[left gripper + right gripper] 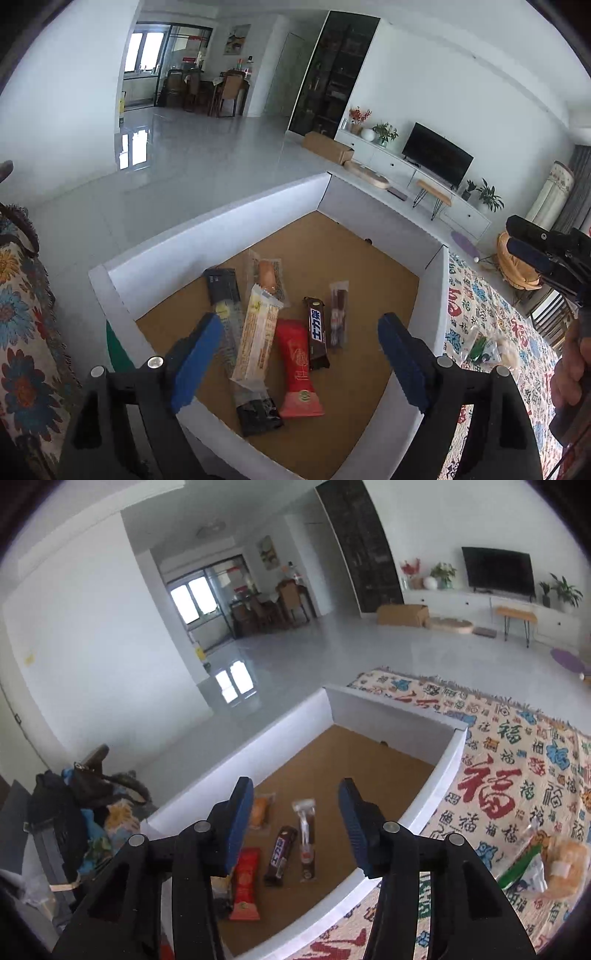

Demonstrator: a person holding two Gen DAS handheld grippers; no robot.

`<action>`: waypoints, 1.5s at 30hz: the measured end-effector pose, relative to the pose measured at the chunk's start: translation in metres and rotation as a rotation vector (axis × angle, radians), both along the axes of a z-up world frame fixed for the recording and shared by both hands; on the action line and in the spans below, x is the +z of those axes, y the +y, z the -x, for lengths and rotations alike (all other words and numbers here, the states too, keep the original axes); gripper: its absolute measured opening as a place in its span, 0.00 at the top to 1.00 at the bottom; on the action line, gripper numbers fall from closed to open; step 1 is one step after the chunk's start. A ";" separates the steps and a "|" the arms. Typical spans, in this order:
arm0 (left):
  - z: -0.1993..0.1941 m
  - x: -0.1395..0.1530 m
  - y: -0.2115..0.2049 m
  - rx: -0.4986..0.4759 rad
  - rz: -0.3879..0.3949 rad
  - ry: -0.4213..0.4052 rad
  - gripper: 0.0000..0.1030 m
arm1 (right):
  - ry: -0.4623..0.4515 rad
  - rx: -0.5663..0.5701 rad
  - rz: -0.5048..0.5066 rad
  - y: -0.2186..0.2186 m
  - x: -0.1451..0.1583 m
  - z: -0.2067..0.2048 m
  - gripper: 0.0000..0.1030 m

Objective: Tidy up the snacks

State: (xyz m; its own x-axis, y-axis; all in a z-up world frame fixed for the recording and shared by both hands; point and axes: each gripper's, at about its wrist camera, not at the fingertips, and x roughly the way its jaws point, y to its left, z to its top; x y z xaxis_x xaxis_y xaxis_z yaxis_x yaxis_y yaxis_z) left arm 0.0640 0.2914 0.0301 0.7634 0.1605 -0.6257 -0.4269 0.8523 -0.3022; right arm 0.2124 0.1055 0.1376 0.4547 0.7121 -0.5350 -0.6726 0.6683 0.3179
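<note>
Both grippers, left (301, 347) and right (295, 825), gape empty.

Left gripper (301, 356) jaws apart, empty, above white box (218, 225) holding snacks (295, 365).

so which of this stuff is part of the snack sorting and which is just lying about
Part of the job:
- white-walled box with brown floor
- red snack packet
- dark brown chocolate bar
- pale yellow wafer packet
- clear bags of snacks on the patterned cloth

Lying about:
- black television
- brown cardboard box
- potted plants
</note>
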 end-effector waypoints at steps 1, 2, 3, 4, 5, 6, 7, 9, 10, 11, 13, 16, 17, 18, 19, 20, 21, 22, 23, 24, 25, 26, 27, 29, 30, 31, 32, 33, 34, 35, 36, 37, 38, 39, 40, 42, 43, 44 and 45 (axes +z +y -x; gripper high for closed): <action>0.002 -0.001 -0.006 -0.007 0.010 -0.007 0.16 | -0.008 -0.004 0.002 -0.009 0.000 0.002 0.44; 0.004 -0.001 -0.013 -0.020 0.020 -0.016 0.16 | -0.023 -0.011 0.018 -0.019 -0.004 0.005 0.38; 0.005 0.000 -0.024 -0.041 0.026 -0.026 0.16 | -0.039 -0.016 0.043 -0.029 -0.010 0.008 0.37; 0.006 0.001 -0.037 -0.070 0.029 -0.035 0.16 | -0.050 -0.018 0.073 -0.041 -0.015 0.009 0.35; 0.006 0.003 -0.051 -0.106 0.030 -0.046 0.16 | -0.058 -0.021 0.110 -0.055 -0.026 0.013 0.35; 0.008 0.007 -0.070 -0.147 0.030 -0.055 0.15 | -0.061 -0.026 0.153 -0.070 -0.039 0.015 0.35; 0.007 0.007 -0.088 -0.193 0.031 -0.063 0.12 | -0.061 -0.034 0.201 -0.086 -0.054 0.019 0.35; 0.003 0.008 -0.123 -0.288 0.030 -0.075 0.07 | -0.048 -0.068 0.302 -0.122 -0.088 0.026 0.35; 0.000 0.007 -0.140 -0.333 0.027 -0.075 0.04 | -0.037 -0.091 0.346 -0.141 -0.104 0.030 0.35; -0.004 0.005 -0.158 -0.377 0.023 -0.067 0.03 | -0.028 -0.119 0.382 -0.160 -0.119 0.034 0.35; -0.017 -0.001 -0.191 -0.455 0.013 -0.027 0.03 | -0.012 -0.186 0.437 -0.199 -0.145 0.041 0.35; -0.030 -0.016 -0.233 -0.531 -0.038 0.029 0.03 | 0.029 -0.288 0.467 -0.248 -0.172 0.048 0.35; -0.031 -0.022 -0.246 -0.552 -0.058 0.043 0.03 | 0.044 -0.318 0.460 -0.261 -0.176 0.051 0.35; -0.036 -0.029 -0.257 -0.567 -0.079 0.066 0.03 | 0.059 -0.344 0.448 -0.272 -0.181 0.052 0.35; -0.042 -0.037 -0.266 -0.575 -0.097 0.093 0.03 | 0.068 -0.365 0.438 -0.281 -0.184 0.053 0.35; -0.047 -0.045 -0.274 -0.579 -0.110 0.120 0.03 | 0.076 -0.383 0.432 -0.287 -0.188 0.053 0.35; -0.051 -0.054 -0.281 -0.585 -0.118 0.143 0.03 | 0.089 -0.396 0.425 -0.292 -0.191 0.053 0.35; -0.055 -0.063 -0.287 -0.590 -0.127 0.164 0.03 | 0.103 -0.403 0.414 -0.296 -0.195 0.052 0.35; -0.058 -0.071 -0.292 -0.594 -0.139 0.184 0.03 | 0.101 -0.409 0.398 -0.298 -0.196 0.053 0.34; -0.062 -0.078 -0.296 -0.598 -0.154 0.202 0.03 | 0.090 -0.411 0.387 -0.299 -0.196 0.054 0.32; -0.065 -0.084 -0.300 -0.601 -0.171 0.219 0.03 | 0.087 -0.411 0.383 -0.298 -0.197 0.054 0.29; -0.068 -0.091 -0.303 -0.602 -0.189 0.235 0.03 | 0.080 -0.409 0.396 -0.294 -0.198 0.053 0.26; -0.071 -0.097 -0.305 -0.603 -0.203 0.249 0.03 | 0.072 -0.405 0.418 -0.290 -0.199 0.053 0.25; -0.078 -0.108 -0.307 -0.600 -0.219 0.271 0.03 | 0.062 -0.402 0.442 -0.285 -0.200 0.053 0.23; -0.081 -0.114 -0.308 -0.596 -0.222 0.282 0.03 | 0.068 -0.401 0.435 -0.286 -0.200 0.053 0.22; -0.084 -0.119 -0.307 -0.590 -0.223 0.290 0.03 | 0.074 -0.399 0.425 -0.288 -0.202 0.052 0.21; -0.086 -0.124 -0.306 -0.584 -0.221 0.295 0.03 | 0.075 -0.395 0.423 -0.287 -0.202 0.053 0.21; -0.087 -0.130 -0.305 -0.579 -0.215 0.301 0.03 | 0.073 -0.395 0.429 -0.287 -0.202 0.053 0.21; -0.086 -0.135 -0.304 -0.575 -0.216 0.301 0.03 | 0.070 -0.396 0.434 -0.285 -0.202 0.054 0.20; -0.084 -0.135 -0.306 -0.570 -0.243 0.287 0.03 | 0.070 -0.396 0.435 -0.285 -0.202 0.054 0.20; -0.084 -0.135 -0.307 -0.572 -0.247 0.292 0.03 | 0.071 -0.396 0.434 -0.285 -0.202 0.054 0.20; -0.083 -0.135 -0.308 -0.573 -0.248 0.289 0.03 | 0.070 -0.396 0.434 -0.285 -0.202 0.055 0.20; -0.082 -0.136 -0.307 -0.574 -0.246 0.287 0.02 | 0.070 -0.396 0.435 -0.285 -0.202 0.054 0.20; -0.082 -0.136 -0.307 -0.574 -0.244 0.286 0.02 | 0.069 -0.396 0.435 -0.285 -0.202 0.055 0.20; -0.082 -0.136 -0.307 -0.575 -0.243 0.286 0.01 | 0.069 -0.397 0.436 -0.285 -0.202 0.055 0.20; -0.082 -0.136 -0.307 -0.577 -0.247 0.289 0.00 | 0.070 -0.396 0.435 -0.285 -0.202 0.055 0.20; -0.082 -0.137 -0.307 -0.577 -0.247 0.288 0.00 | 0.070 -0.396 0.435 -0.285 -0.202 0.055 0.20; -0.082 -0.137 -0.307 -0.577 -0.248 0.288 0.00 | 0.070 -0.397 0.435 -0.285 -0.202 0.055 0.20; -0.082 -0.137 -0.307 -0.577 -0.248 0.287 0.00 | 0.070 -0.396 0.435 -0.285 -0.202 0.054 0.20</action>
State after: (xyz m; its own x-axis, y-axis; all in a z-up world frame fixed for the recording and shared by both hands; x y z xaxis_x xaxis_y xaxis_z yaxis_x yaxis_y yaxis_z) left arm 0.1463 -0.0156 -0.1069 0.5792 -0.0569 -0.8132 0.0816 0.9966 -0.0116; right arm 0.1580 -0.1796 -0.0644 0.5945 0.2035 -0.7779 -0.3324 0.9431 -0.0073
